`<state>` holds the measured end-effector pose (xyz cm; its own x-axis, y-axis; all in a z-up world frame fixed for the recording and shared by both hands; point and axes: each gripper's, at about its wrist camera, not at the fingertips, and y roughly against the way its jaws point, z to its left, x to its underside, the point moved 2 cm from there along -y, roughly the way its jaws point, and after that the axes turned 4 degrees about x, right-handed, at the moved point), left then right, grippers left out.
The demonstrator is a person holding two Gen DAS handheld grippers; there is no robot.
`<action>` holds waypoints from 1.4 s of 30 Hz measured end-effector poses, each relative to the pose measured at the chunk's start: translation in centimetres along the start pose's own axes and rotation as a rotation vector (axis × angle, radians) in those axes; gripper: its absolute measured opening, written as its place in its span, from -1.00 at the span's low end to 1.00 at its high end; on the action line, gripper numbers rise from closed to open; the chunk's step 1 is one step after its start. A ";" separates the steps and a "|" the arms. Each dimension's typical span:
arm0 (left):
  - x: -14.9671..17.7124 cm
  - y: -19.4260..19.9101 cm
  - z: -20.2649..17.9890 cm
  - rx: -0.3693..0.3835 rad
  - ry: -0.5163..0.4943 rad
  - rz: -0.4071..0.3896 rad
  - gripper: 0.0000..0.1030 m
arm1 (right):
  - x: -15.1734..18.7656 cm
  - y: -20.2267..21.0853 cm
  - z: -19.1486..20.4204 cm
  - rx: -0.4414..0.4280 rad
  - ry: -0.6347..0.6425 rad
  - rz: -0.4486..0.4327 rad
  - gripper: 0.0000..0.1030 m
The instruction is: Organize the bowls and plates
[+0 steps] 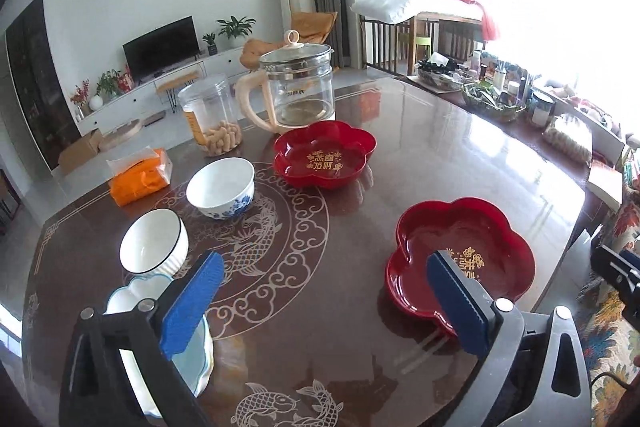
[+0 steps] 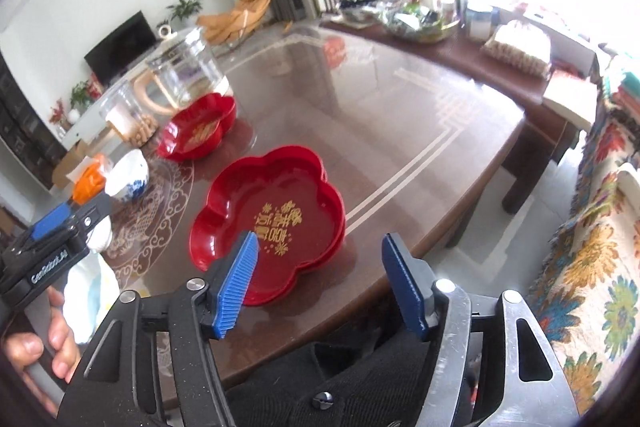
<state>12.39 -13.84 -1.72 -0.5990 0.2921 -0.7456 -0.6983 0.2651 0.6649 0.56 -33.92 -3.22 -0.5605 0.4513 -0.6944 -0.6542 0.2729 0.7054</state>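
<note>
Two red flower-shaped plates sit on the brown table: a near one point(image 1: 460, 251) point(image 2: 268, 223) and a far one point(image 1: 324, 155) point(image 2: 196, 131) by the kettle. A white bowl with blue flowers point(image 1: 221, 187) point(image 2: 128, 179), a white ribbed bowl point(image 1: 154, 243) and a pale blue-rimmed dish point(image 1: 160, 339) stand at the left. My left gripper point(image 1: 324, 275) is open above the table, between the dish and the near red plate. My right gripper point(image 2: 320, 251) is open and empty, just over the near plate's front edge.
A glass kettle point(image 1: 296, 87), a clear jar of snacks point(image 1: 212, 115) and an orange tissue pack point(image 1: 140, 179) stand at the table's far left. Cluttered bottles and a basket point(image 1: 492, 95) line the far right. A patterned sofa point(image 2: 592, 267) lies right of the table.
</note>
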 end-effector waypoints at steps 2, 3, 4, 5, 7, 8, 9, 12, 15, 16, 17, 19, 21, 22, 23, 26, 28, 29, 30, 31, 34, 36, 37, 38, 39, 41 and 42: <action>1.7 0.7 0.2 -0.018 -0.015 0.011 0.96 | 0.7 1.7 -0.1 0.027 -0.004 -0.086 0.43; 2.6 0.8 0.4 -0.022 -0.017 0.023 0.96 | 0.9 2.1 -0.4 0.040 -0.009 -0.120 0.51; 3.4 0.7 0.6 -0.018 -0.015 0.040 0.96 | 1.0 2.1 -0.8 0.053 -0.015 -0.146 0.57; 4.1 0.6 0.8 -0.008 -0.012 0.063 0.96 | 0.8 1.4 -1.2 0.061 -0.012 -0.151 0.57; 5.2 0.3 1.3 0.009 0.008 0.103 0.96 | 0.0 -1.6 -1.9 0.069 0.012 -0.076 0.57; 5.6 0.3 1.6 0.016 0.023 0.112 0.96 | -0.5 -3.3 -2.4 0.085 0.023 -0.043 0.57; 5.9 0.4 1.8 0.021 0.040 0.115 0.96 | -0.8 -5.1 -2.8 0.096 0.034 -0.006 0.57; 6.4 0.7 2.4 0.036 0.069 0.116 0.96 | -1.6 -8.5 -3.9 0.084 0.014 0.078 0.56; 6.6 0.8 2.5 0.030 0.068 0.115 0.96 | -1.8 -10.3 -3.3 0.124 0.068 0.112 0.56; 6.7 0.7 2.6 0.030 0.067 0.117 0.96 | -1.6 -11.0 -3.0 0.141 0.084 0.144 0.56; 6.7 0.7 2.6 0.031 0.067 0.118 0.96 | -1.3 -11.7 -2.9 0.142 0.084 0.175 0.56; 6.7 0.7 2.6 0.032 0.068 0.118 0.96 | -0.6 -11.9 -2.7 0.144 0.084 0.191 0.55; 6.7 0.7 2.7 0.031 0.068 0.122 0.96 | -0.6 -11.6 -2.7 0.146 0.090 0.185 0.55; 6.7 0.6 2.8 0.032 0.071 0.122 0.96 | -0.8 -11.0 -2.7 0.137 0.079 0.167 0.55; 6.8 0.6 2.8 0.033 0.074 0.125 0.96 | -1.1 -10.1 -2.8 0.132 0.070 0.141 0.55; 7.0 0.1 2.8 0.042 0.092 0.142 0.96 | -2.1 -9.1 -2.5 0.152 0.081 0.100 0.56; 7.1 0.0 2.8 0.052 0.101 0.151 0.96 | -1.9 -10.3 -2.2 0.155 0.105 0.152 0.56; 7.1 0.0 2.7 0.057 0.100 0.151 0.96 | -1.5 -11.1 -2.1 0.151 0.119 0.182 0.56; 7.1 0.2 2.8 0.057 0.097 0.148 0.96 | -1.1 -11.9 -2.0 0.158 0.137 0.211 0.56; 7.1 0.3 2.8 0.053 0.092 0.143 0.96 | -0.8 -12.5 -2.0 0.161 0.148 0.234 0.56; 7.0 0.7 3.0 0.041 0.089 0.133 0.96 | -1.0 -12.1 -2.4 0.154 0.122 0.235 0.55; 7.0 0.7 3.4 0.047 0.108 0.130 0.96 | -1.8 -10.0 -2.6 0.117 0.074 0.166 0.55; 7.0 0.6 3.6 0.053 0.124 0.133 0.96 | -2.3 -8.8 -2.5 0.105 0.063 0.128 0.56; 7.1 0.4 3.9 0.064 0.143 0.139 0.96 | -2.7 -7.4 -2.3 0.097 0.061 0.089 0.56; 7.1 0.2 4.1 0.078 0.161 0.147 0.96 | -3.2 -6.1 -2.0 0.091 0.064 0.052 0.56; 7.1 0.0 4.4 0.097 0.186 0.161 0.96 | -3.9 -3.9 -1.0 0.087 0.083 0.010 0.56; 7.0 -0.2 4.5 0.100 0.186 0.170 0.96 | -4.1 -3.2 -0.6 0.092 0.098 0.011 0.56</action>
<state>10.06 -7.71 -6.84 -0.7727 0.1689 -0.6119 -0.5446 0.3189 0.7757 4.66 -37.12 -2.68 -0.6173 0.3703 -0.6942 -0.6013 0.3469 0.7197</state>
